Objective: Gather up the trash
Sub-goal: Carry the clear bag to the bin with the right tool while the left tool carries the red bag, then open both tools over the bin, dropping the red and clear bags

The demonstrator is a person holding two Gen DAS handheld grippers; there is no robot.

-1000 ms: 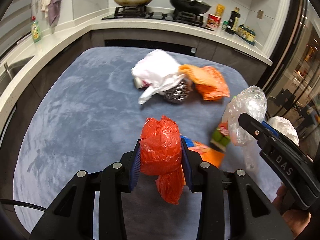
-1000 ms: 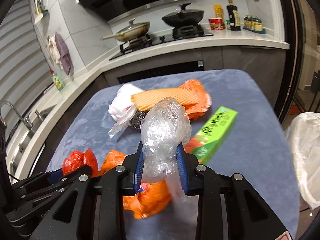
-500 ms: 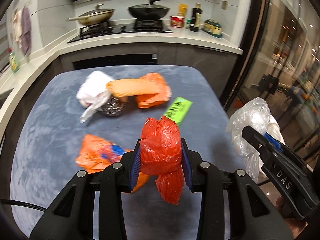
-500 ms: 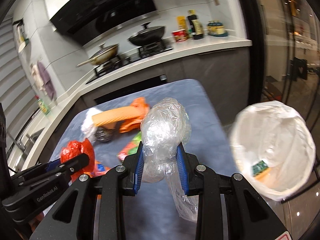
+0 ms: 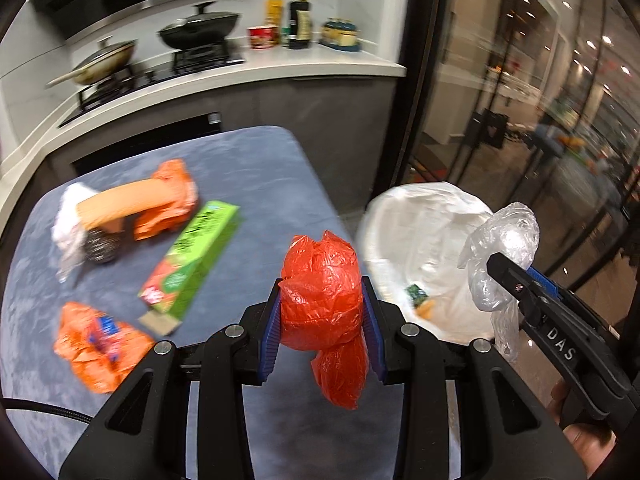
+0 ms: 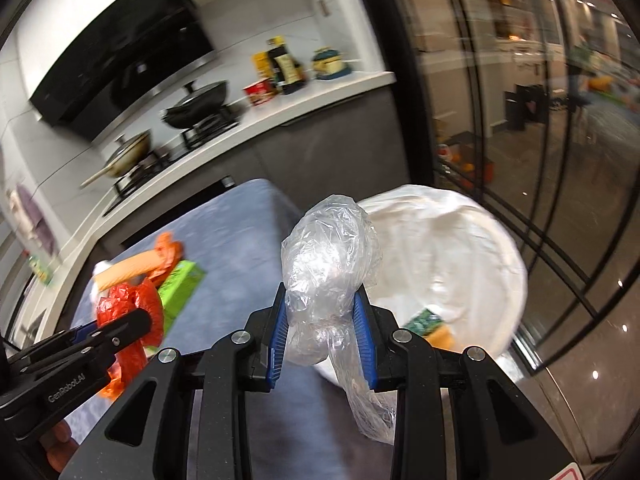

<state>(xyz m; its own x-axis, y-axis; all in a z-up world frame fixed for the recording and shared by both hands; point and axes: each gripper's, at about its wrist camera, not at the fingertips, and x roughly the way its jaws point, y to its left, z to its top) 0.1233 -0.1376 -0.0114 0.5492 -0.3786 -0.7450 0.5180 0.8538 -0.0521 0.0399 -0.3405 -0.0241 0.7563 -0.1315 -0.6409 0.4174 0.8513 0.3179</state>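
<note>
Both views have swung right since a second ago, and the white-lined trash bin (image 5: 420, 232) now fills the frame beside the blue counter (image 5: 248, 168). The left tool (image 5: 322, 312) pinches a crinkled red plastic bag (image 5: 320, 292); the right tool (image 6: 322, 316) pinches a glossy clear plastic wad (image 6: 328, 256) at the bin's near rim. A green carton (image 5: 192, 256) lies flat on the counter.

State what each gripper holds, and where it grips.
Left gripper: crumpled red plastic bag, pinched mid-bundle. Right gripper: crumpled clear plastic bag, pinched at its lower half.
</note>
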